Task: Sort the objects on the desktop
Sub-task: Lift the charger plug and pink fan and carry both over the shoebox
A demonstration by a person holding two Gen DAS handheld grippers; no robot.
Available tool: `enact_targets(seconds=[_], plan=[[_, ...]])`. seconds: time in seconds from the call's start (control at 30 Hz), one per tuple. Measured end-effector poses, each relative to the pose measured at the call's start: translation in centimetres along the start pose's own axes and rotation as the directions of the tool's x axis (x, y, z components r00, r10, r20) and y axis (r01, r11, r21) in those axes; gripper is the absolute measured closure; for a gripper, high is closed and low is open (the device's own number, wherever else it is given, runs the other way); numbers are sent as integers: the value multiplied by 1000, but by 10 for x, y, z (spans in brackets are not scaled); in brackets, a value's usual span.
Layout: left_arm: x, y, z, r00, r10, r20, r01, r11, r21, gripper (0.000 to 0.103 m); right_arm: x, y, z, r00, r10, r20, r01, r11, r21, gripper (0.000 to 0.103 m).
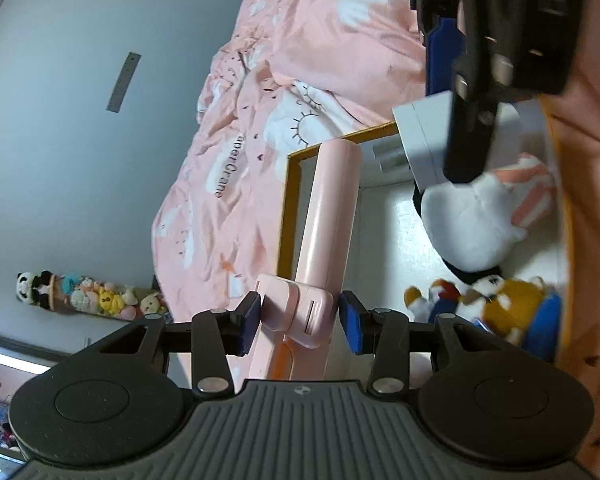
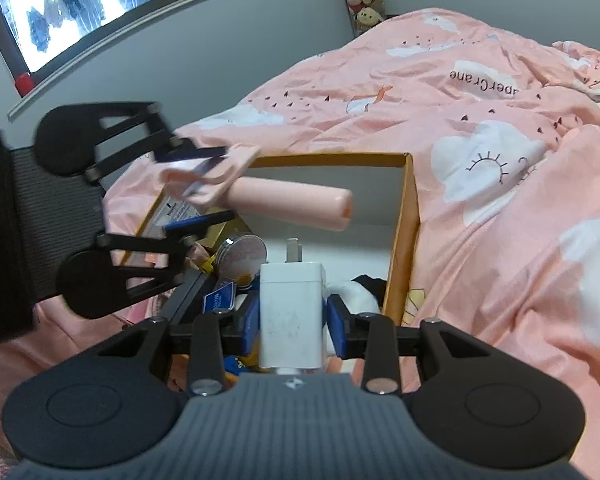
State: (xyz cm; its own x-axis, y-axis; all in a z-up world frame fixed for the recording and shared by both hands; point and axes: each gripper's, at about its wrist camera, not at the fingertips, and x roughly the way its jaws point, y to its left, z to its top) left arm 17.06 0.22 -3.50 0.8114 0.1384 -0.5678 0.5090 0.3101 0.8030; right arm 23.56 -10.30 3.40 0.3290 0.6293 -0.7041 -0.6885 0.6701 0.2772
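Observation:
My left gripper (image 1: 298,314) is shut on a pink folding stick-shaped device (image 1: 332,216), held over the yellow-rimmed box (image 1: 290,208). The pink device also shows in the right wrist view (image 2: 292,202), lying across the box opening, with the left gripper (image 2: 198,184) on its clip end. My right gripper (image 2: 288,314) is shut on a white charger block (image 2: 292,312), held above the box (image 2: 404,240). In the left wrist view the right gripper (image 1: 472,128) comes from the top right with the white charger (image 1: 424,136).
Inside the box lie a white plush toy (image 1: 476,224), a yellow and blue plush (image 1: 508,304), a round tin (image 2: 240,256) and small blue packets (image 2: 220,298). The box sits on a pink quilt (image 2: 500,160). A grey wall (image 1: 80,160) stands behind.

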Motion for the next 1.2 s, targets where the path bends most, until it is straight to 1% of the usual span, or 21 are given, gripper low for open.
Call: enact_targets(seconds=[0.13, 0.27, 0.4, 0.43, 0.73, 0.83, 0.97, 1.1, 1.2], plan=[[26, -1, 5, 999, -49, -5, 49, 998, -27, 53, 16, -1, 6, 1000, -12, -15, 12, 1000, -22, 66], [45, -3, 7, 998, -66, 1, 66, 996, -61, 53, 27, -2, 13, 999, -40, -20, 39, 998, -52, 66], [57, -7, 4, 997, -74, 0, 74, 996, -53, 53, 37, -4, 18, 998, -51, -35, 49, 996, -69, 66], [60, -7, 3, 996, -90, -1, 90, 994, -55, 53, 39, -4, 19, 998, -58, -36, 55, 996, -74, 66], [76, -15, -7, 984, -176, -7, 176, 983, -58, 53, 48, -9, 22, 995, -73, -61, 69, 995, -78, 66], [82, -20, -8, 981, -196, -14, 195, 979, -58, 53, 50, -12, 22, 994, -81, -67, 76, 994, -73, 66], [87, -25, -10, 978, -205, -22, 204, 978, -53, 53, 50, -14, 21, 994, -89, -69, 84, 994, -73, 66], [92, -30, -11, 976, -213, -50, 211, 977, -38, 52, 51, -15, 24, 994, -85, -67, 80, 994, -69, 66], [94, -31, -12, 974, -220, -52, 218, 975, -46, 52, 52, -15, 25, 994, -90, -67, 85, 994, -71, 66]])
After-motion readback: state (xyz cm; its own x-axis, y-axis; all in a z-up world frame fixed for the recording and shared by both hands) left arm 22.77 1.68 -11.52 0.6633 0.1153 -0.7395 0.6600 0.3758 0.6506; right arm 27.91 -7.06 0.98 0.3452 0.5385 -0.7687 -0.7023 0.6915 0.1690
